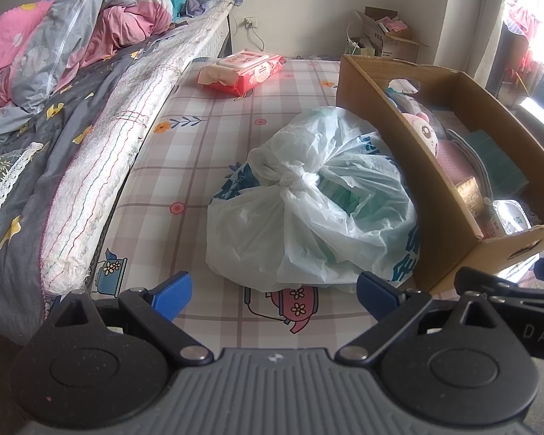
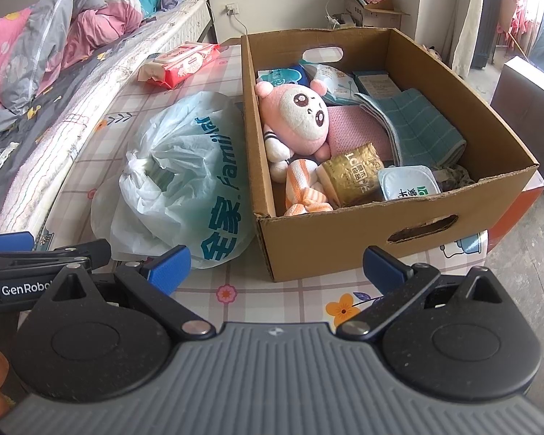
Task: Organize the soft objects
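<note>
A cardboard box (image 2: 449, 228) stands on a checked flowered mat (image 2: 235, 54). It holds a pink plush toy (image 2: 301, 112), a teal towel (image 2: 417, 127), an orange-striped cloth (image 2: 304, 192), a pink cloth, packets and a tub. A knotted pale plastic bag (image 2: 185, 181) lies against the box's left side; it also shows in the left wrist view (image 1: 308, 199) beside the box (image 1: 435, 199). My left gripper (image 1: 273, 293) is open and empty just short of the bag. My right gripper (image 2: 275, 264) is open and empty before the box's near corner.
A red wet-wipes pack (image 1: 243, 69) lies at the mat's far end. A bed with a rumpled pink and grey quilt (image 1: 54, 36) runs along the left. Another open cardboard box (image 1: 384, 32) sits by the far wall. Bare floor lies right of the mat.
</note>
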Demonstrator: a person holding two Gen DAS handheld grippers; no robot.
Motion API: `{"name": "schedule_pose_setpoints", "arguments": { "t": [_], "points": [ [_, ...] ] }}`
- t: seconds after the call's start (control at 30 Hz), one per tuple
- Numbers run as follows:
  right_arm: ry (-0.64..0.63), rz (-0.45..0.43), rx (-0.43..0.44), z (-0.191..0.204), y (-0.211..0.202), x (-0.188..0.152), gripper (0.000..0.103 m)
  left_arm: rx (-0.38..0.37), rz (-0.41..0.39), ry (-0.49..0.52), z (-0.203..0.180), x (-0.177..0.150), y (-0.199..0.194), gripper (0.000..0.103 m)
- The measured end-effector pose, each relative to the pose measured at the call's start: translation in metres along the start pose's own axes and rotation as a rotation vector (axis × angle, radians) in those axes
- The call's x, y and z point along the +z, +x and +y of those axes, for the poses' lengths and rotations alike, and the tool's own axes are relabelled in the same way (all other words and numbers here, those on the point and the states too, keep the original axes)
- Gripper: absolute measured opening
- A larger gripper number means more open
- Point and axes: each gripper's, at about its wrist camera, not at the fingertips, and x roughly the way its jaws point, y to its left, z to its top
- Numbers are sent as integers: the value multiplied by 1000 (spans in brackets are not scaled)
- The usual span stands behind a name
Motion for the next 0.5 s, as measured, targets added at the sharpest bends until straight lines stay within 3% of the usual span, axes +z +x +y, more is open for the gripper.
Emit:
{"name": "schedule_pose_setpoints", "arguments": {
  "t": [0.5],
  "points": [
    [0, 2, 1, -1, 1, 1, 102, -1, 1, 2, 0, 0, 0, 98]
  ]
}}
